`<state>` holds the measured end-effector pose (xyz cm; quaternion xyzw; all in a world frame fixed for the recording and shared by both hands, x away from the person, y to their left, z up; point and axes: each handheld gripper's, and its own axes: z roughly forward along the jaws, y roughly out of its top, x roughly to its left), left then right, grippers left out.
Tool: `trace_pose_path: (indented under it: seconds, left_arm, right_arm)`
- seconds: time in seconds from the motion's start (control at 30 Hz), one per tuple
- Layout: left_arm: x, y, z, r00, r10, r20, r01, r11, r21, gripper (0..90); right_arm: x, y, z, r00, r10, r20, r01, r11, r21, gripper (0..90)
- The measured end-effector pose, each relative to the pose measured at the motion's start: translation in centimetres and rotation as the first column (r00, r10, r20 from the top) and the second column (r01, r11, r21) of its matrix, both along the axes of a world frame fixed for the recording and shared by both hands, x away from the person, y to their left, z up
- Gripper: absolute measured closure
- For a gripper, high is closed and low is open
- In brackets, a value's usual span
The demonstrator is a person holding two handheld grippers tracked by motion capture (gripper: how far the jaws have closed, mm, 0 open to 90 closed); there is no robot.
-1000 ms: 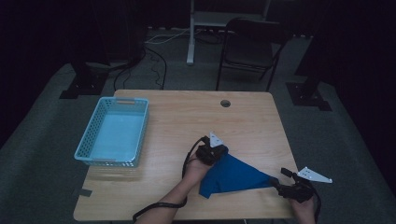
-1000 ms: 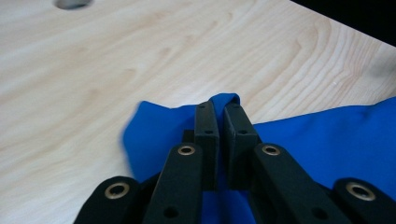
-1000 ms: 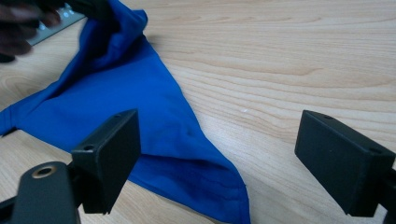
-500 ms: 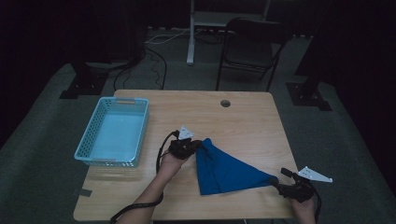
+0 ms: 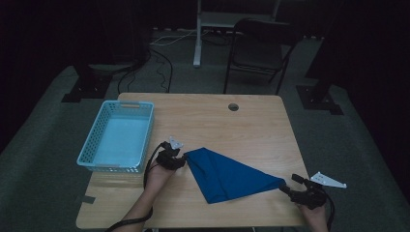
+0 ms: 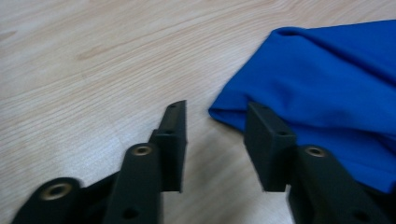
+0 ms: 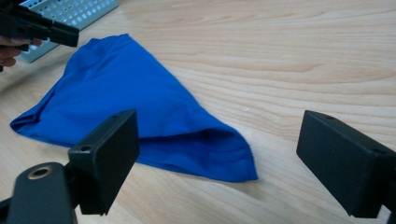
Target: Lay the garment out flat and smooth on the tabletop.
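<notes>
Jaws parted at both ends of folded blue cloth (image 5: 227,172)

Left gripper (image 6: 215,126) has just been opening, nothing pinched, one jaw tip by cloth corner at frame centre-left. Right gripper (image 7: 217,154) wide open, empty, w/ cloth's pointed end just ahead, lower right. Cloth flat on wooden table (image 5: 251,125); light-blue basket (image 5: 118,135) left.

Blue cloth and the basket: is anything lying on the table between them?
Between the blue cloth and the basket sits the left gripper, jaws apart at the cloth's corner; otherwise bare wooden table, as the high view shows.
</notes>
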<state>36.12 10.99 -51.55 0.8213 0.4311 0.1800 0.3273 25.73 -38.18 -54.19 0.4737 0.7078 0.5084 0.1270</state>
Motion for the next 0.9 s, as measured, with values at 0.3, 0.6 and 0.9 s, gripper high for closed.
trace_pose_path:
  seconds: [0.3, 0.6, 0.9]
  left_arm:
    - [-4.7, -4.8, 2.0, 0.9692, -0.243, 0.039, 0.246, 0.961, -0.126, 52.9]
    - [-7.3, -7.7, 1.0, 0.9362, -0.351, 0.008, 0.349, 0.9274, -0.134, 52.8]
    - [-8.6, -7.2, -1.1, 0.9273, -0.373, -0.036, 0.369, 0.9262, -0.076, 48.6]
  right_arm:
    - [-0.3, 3.9, 3.2, 0.9934, 0.107, 0.042, -0.104, 0.993, -0.056, 12.6]
    - [-0.4, 13.8, 3.9, 0.9255, 0.377, 0.038, -0.367, 0.918, -0.152, 21.5]
    - [-0.5, 18.0, 1.6, 0.8806, 0.473, -0.02, -0.453, 0.83, -0.326, 36.7]
